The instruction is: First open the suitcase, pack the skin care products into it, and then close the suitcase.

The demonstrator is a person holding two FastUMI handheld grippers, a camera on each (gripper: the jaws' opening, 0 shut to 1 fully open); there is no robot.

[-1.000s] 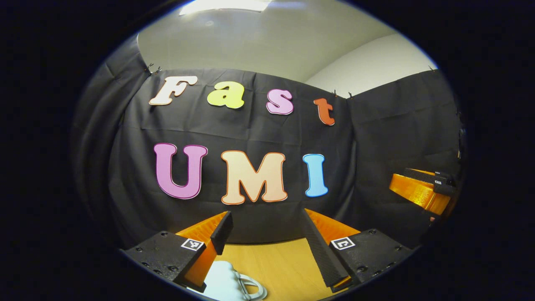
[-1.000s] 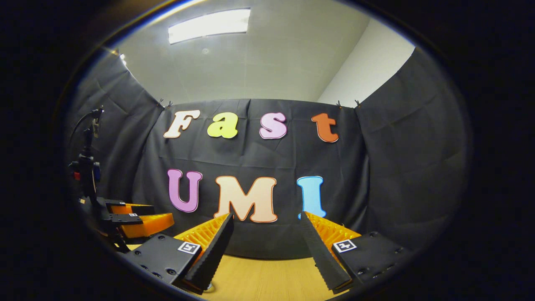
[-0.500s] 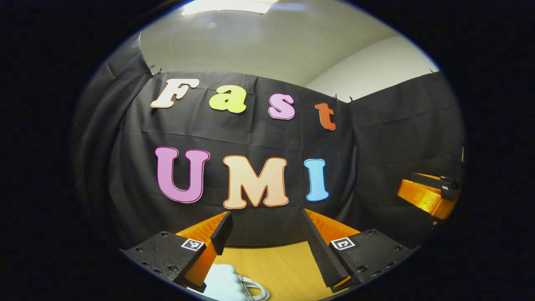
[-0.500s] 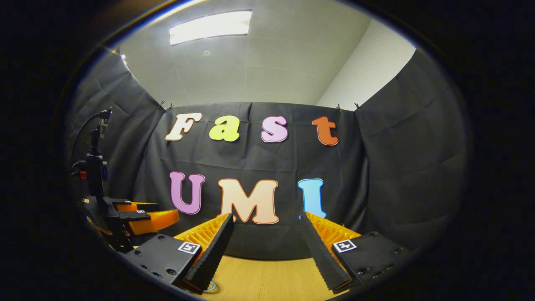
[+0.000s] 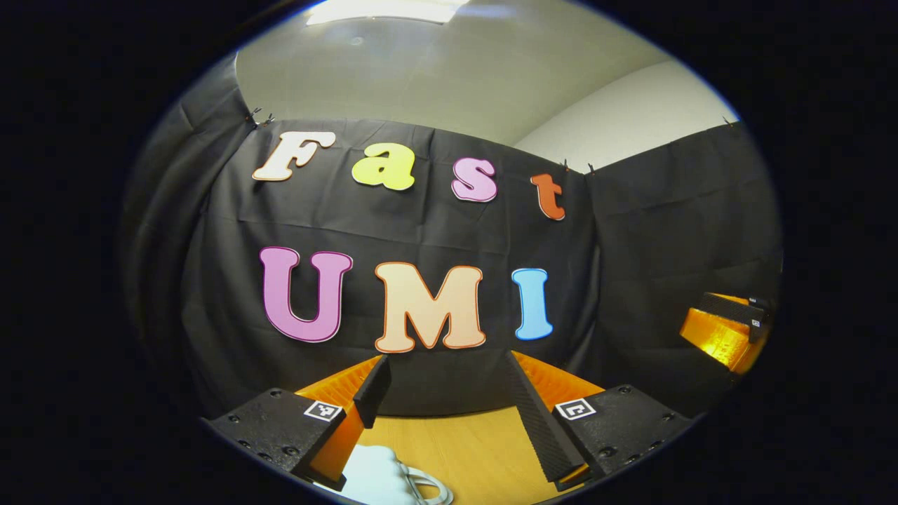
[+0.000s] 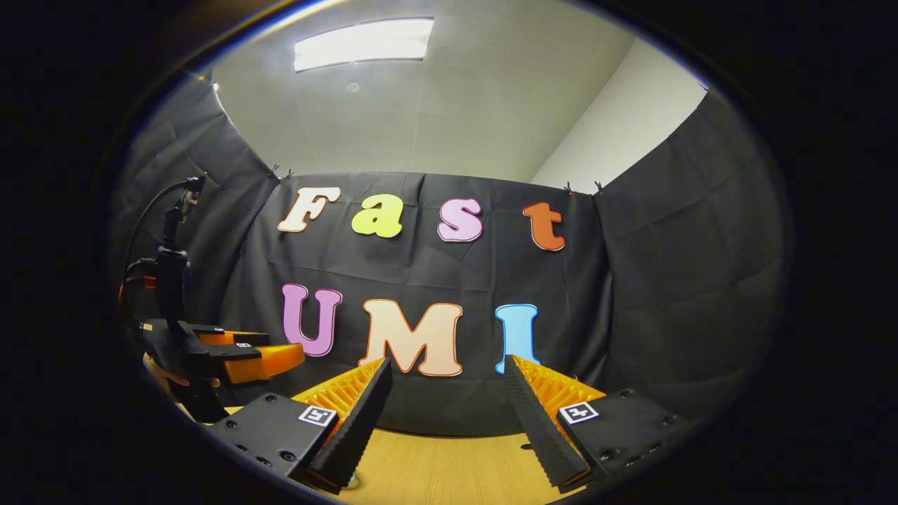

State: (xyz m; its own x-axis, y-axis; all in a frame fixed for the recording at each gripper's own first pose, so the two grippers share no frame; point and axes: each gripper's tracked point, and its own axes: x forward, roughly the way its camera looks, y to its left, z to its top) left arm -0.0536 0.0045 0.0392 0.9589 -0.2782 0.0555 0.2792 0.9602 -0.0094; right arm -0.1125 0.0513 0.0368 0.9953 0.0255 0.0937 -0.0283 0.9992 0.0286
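My left gripper (image 5: pixel 447 361) is open and held level above the wooden table (image 5: pixel 477 449), with nothing between its fingers. Below its left finger lies a pale lumpy object (image 5: pixel 375 471) with a ring-shaped loop (image 5: pixel 428 487); I cannot tell what it is. In the same view the right gripper (image 5: pixel 726 330) shows at the far right edge. My right gripper (image 6: pixel 446 365) is also open and empty, over the table (image 6: pixel 435 470). In the right gripper view the left gripper (image 6: pixel 242 354) hangs at the left, held by a hand (image 6: pixel 165 372).
The black cloth booth wall (image 5: pixel 421 231) stands close behind the table's far edge on the back and both sides. A cable and camera mount (image 6: pixel 172 259) rise above the left gripper. A small pale thing (image 6: pixel 351 482) peeks out under my right gripper's left finger.
Both grippers have drifted slightly. The right gripper slid toward the right edge of the left gripper view. The left gripper rose a little in the right gripper view. Both stayed open.
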